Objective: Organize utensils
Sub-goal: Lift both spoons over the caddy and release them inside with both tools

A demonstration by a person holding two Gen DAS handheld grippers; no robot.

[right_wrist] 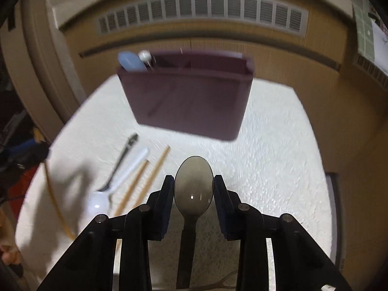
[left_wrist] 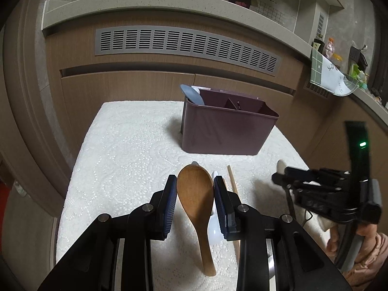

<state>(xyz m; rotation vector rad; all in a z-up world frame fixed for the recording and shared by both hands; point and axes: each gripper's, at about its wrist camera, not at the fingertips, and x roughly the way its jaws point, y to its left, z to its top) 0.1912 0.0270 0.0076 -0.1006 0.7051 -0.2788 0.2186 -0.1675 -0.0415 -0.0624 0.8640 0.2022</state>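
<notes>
My left gripper (left_wrist: 195, 189) is shut on a brown wooden spoon (left_wrist: 196, 198), gripped at its bowl, above the white tablecloth (left_wrist: 126, 160). My right gripper (right_wrist: 194, 189) is shut on a translucent grey spoon (right_wrist: 194, 181), held above the cloth; it also shows at the right of the left wrist view (left_wrist: 322, 189). A maroon utensil caddy (left_wrist: 228, 128) (right_wrist: 189, 101) stands at the back of the table, with a light blue spoon (right_wrist: 129, 60) and a white one (right_wrist: 144, 54) in its left compartment.
On the cloth lie a white plastic spoon (right_wrist: 116, 184), a dark metal spoon (right_wrist: 118, 162) and two wooden chopsticks (right_wrist: 155, 172). Behind the table are wood cabinets with a grey vent (left_wrist: 186, 46). A cluttered counter (left_wrist: 339, 77) is at the far right.
</notes>
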